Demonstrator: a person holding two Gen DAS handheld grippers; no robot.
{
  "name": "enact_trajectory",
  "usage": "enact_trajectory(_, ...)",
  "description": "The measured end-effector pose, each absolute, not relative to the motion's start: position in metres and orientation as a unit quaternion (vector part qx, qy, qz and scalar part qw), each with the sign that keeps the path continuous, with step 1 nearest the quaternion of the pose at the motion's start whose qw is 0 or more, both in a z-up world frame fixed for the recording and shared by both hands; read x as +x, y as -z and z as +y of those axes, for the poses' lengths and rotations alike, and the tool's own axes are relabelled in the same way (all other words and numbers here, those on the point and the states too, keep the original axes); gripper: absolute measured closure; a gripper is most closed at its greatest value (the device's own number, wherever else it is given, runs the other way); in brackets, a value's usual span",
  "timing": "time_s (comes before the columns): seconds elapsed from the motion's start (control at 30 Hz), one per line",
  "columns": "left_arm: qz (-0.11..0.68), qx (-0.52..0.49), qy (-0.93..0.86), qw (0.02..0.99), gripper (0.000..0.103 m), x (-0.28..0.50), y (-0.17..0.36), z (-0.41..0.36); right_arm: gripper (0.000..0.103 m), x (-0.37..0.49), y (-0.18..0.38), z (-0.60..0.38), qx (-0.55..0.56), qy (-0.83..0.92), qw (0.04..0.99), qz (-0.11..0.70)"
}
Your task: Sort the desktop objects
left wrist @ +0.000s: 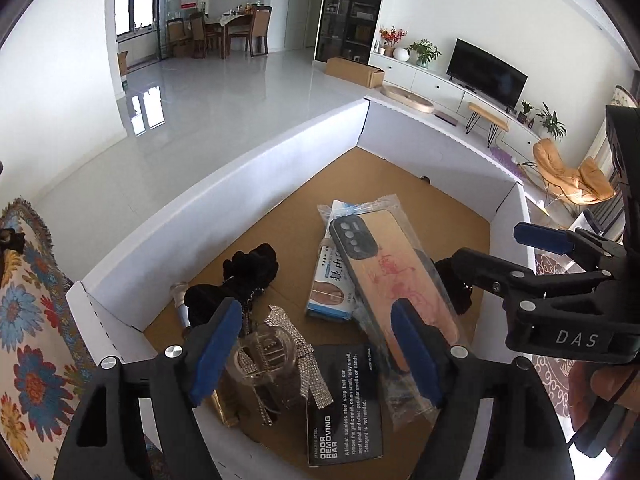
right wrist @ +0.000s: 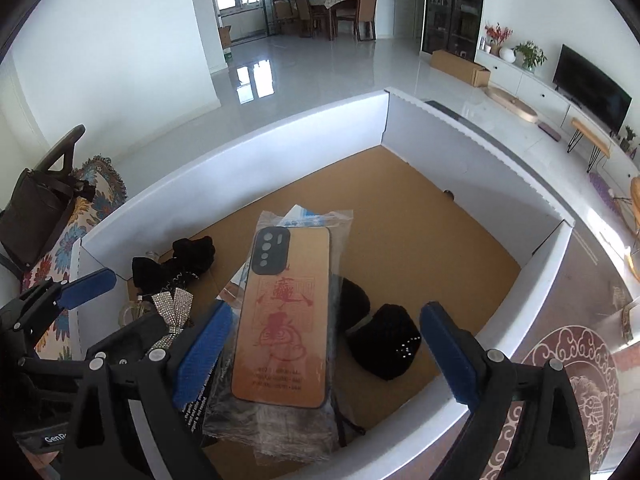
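A white-walled cardboard box (left wrist: pixel 224 184) holds everything. The bagged phone case (right wrist: pixel 286 316) lies mid-box, overlapping a blue packet (left wrist: pixel 332 292) beyond it. Left of the case: black odor-bar box (left wrist: pixel 344 404), rhinestone bow (left wrist: pixel 296 352), black scrunchie (left wrist: pixel 250 264) (partly hidden). Both the left hand-held gripper (left wrist: pixel 316 356) and right hand-held gripper (right wrist: pixel 324 356) hover spread apart, gripping nothing.

Left wrist view: blue medicine box (left wrist: pixel 334 280) half covered by bagged phone case (left wrist: pixel 394 276); its print too small to read. Gold item (left wrist: pixel 224 410) mostly hidden behind left tongs (left wrist: pixel 314 354) pad. Small bottle (left wrist: pixel 181 300) partly behind black scrunchie (left wrist: pixel 250 266). Right wrist view: small lines at the case's bottom (right wrist: pixel 280 380) blurred. Black soap-bar box (right wrist: pixel 198 404) mostly hidden by right tongs (right wrist: pixel 326 354). Black pouch (right wrist: pixel 386 340) partly under the bag.
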State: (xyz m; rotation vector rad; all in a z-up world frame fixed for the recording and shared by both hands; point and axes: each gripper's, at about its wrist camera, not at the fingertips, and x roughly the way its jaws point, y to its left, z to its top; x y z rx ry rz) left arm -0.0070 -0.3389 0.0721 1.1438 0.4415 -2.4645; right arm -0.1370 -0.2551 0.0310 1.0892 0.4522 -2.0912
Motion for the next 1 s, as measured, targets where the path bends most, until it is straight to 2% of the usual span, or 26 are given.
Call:
enact_trajectory(0.13, 0.118, 0.392, 0.883, 0.231, 0.023, 0.0, -0.08, -0.328, 0.008, -0.124, -0.048, -0.242, 0.376, 0.832, 0.359, 0.193)
enact_trajectory(0.3, 0.072, 0.377, 0.881, 0.275, 0.006, 0.007, -0.088, -0.323, 0.005, -0.112, -0.066, -0.237, 0.33, 0.848, 0.359, 0.208)
enact_trajectory(0.73, 0.105, 0.384, 0.866, 0.302, 0.005, 0.012, -0.1, -0.333, 0.004, -0.121, -0.06, -0.246, 0.351, 0.833, 0.377, 0.201)
enact_trajectory(0.8, 0.114, 0.385, 0.868, 0.292, 0.0, 0.012, -0.101, -0.332, 0.004, -0.123, -0.057, -0.247, 0.355, 0.832, 0.377, 0.201)
enact_trajectory(1.0, 0.133, 0.365, 0.867, 0.313, 0.0, 0.015, -0.104, -0.331, 0.004, -0.129, -0.053, -0.247, 0.364, 0.828, 0.378, 0.199)
